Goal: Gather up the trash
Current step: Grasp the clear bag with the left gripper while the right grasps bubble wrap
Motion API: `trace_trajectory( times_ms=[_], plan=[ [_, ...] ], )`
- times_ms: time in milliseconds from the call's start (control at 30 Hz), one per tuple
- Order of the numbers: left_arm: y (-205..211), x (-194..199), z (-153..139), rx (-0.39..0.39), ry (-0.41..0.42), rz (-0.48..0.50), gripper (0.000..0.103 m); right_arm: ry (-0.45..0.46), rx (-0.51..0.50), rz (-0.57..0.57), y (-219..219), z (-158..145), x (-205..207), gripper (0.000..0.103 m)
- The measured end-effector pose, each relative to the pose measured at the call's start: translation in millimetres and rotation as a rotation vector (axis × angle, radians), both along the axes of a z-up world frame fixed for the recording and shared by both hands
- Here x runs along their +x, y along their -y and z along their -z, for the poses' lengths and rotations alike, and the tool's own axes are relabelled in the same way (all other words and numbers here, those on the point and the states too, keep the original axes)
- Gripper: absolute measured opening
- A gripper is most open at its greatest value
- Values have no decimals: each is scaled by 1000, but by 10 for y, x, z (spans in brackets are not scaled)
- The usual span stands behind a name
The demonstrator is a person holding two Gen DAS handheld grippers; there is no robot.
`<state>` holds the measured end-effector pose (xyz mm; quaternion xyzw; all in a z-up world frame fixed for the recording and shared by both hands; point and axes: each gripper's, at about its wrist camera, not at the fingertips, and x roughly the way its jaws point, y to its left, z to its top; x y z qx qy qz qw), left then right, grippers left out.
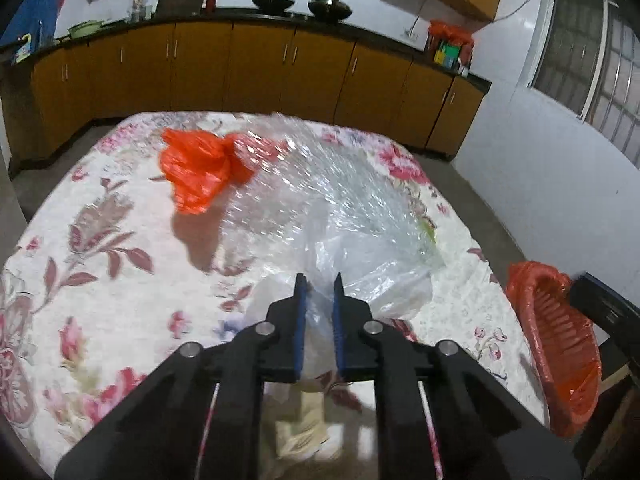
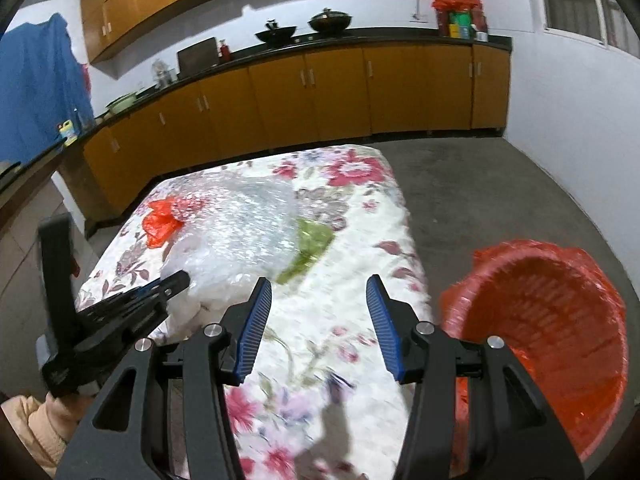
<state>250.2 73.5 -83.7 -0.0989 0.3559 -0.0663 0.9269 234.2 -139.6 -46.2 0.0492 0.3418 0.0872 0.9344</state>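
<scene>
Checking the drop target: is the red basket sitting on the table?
No, the red basket stands on the floor beside the floral table, past its edge.

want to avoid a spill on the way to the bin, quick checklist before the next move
1. Left hand-held gripper closed on the thin clear plastic bag: ok, film sits between the narrow jaws.
2. Right hand-held gripper free: ok, jaws open and empty.
3. Red basket lined with an orange plastic bag open beside the floral-covered table: ok.
4. Clear bubble wrap sheet separate from the held bag: cannot tell, they overlap.
5. Crumpled orange plastic bag collected: not ok, it lies on the table.
</scene>
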Motion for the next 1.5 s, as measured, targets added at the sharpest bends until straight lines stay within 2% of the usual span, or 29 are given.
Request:
trace_trajectory(
  times_ms=[100,300,467,600,633,733,767,1067,1500],
  plan=[
    [-150,-114,-75,-8,25,-20,12,-6,6,-37,-178,34,168,50],
    [-658,-350,-275,-10,81,-136,12,-19,-23,-108,-623,164,533,44],
    [-977,-433,-357,-2,94,-215,12,-57,-40,-101,-871,345,869,43],
    [-1112,-446,-344,-1,86,-244,12,-160,-48,-88,-936,597,1125,43],
    [-1133,-449,-335,-4,83,-246,12,-175,-52,-94,-940,652,1141,36],
    [-1169,-450,-301,-11,78,-249,12,-178,-69,-126,-963,692,1115,12],
    [-1170,-448,-294,-13,76,-249,12,-176,-69,-131,-960,677,1100,7],
    [-1134,-493,-331,-32,88,-234,12,-42,-21,-122,-725,239,704,4],
    [-814,-577,-464,-36,112,-155,12,25,17,-24,-195,-38,251,3]
  ],
)
